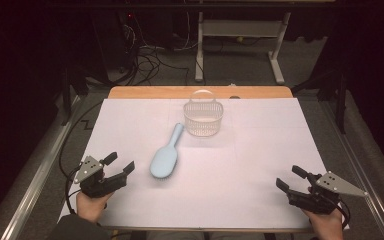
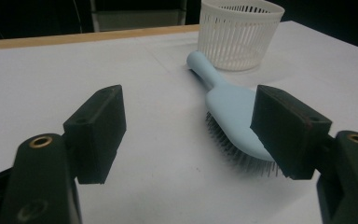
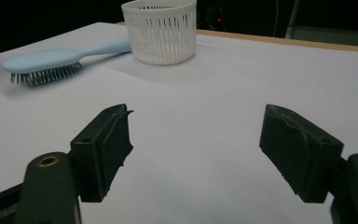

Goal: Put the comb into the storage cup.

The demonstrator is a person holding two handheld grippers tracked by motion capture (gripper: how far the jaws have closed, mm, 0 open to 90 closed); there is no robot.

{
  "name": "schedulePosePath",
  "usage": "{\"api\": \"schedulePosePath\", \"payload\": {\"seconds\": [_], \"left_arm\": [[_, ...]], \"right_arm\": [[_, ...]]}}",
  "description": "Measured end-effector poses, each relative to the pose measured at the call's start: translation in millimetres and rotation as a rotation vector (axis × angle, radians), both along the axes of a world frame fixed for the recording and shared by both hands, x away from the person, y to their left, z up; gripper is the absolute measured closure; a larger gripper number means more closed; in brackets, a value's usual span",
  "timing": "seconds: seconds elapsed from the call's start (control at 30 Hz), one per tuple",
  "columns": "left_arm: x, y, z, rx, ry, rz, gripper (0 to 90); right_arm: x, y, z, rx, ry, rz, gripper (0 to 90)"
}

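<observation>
A light blue hairbrush (image 1: 165, 155) lies bristles down on the white table cover, its handle pointing at a white slatted basket (image 1: 203, 118) just behind it. My left gripper (image 1: 119, 164) is open at the front left, its jaws a short way left of the brush head. In the left gripper view the hairbrush (image 2: 228, 112) lies partly behind the right jaw, with the basket (image 2: 238, 32) beyond. My right gripper (image 1: 291, 177) is open at the front right, nothing between its jaws. The right gripper view shows the hairbrush (image 3: 51, 60) and basket (image 3: 160, 30) far off.
The white table cover (image 1: 260, 150) spreads over the wooden table (image 1: 145, 92), whose far edge shows bare. Beyond the table are desk legs (image 1: 199, 50) and cables (image 1: 147, 60) on a dark floor. A person's hands hold both grippers at the front edge.
</observation>
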State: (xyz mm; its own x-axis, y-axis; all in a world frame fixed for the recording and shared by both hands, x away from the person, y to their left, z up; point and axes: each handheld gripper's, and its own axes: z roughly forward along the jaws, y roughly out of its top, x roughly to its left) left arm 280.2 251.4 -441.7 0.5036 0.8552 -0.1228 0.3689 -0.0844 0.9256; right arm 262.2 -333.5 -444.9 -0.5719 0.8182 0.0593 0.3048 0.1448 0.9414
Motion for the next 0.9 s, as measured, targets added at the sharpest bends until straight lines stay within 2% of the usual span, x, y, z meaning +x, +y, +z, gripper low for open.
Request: {"api": "schedulePosePath", "payload": {"seconds": [0.2, 0.57, 0.9], "left_arm": [[1.4, -3.5, 1.0, 0.01, 0.024, -0.029, 25.0], [3.2, -8.8, 4.4, 0.018, 0.005, -0.048, 25.2], [7.1, -12.4, 6.5, -0.015, -0.001, -0.066, 25.2]], "right_arm": [[1.8, 1.1, -0.5, -0.005, 0.003, 0.008, 24.8], [1.7, 2.0, -0.2, -0.017, 0.001, 0.001, 23.9], [2.2, 1.6, -0.7, -0.013, 0.001, -0.002, 23.6]]}}
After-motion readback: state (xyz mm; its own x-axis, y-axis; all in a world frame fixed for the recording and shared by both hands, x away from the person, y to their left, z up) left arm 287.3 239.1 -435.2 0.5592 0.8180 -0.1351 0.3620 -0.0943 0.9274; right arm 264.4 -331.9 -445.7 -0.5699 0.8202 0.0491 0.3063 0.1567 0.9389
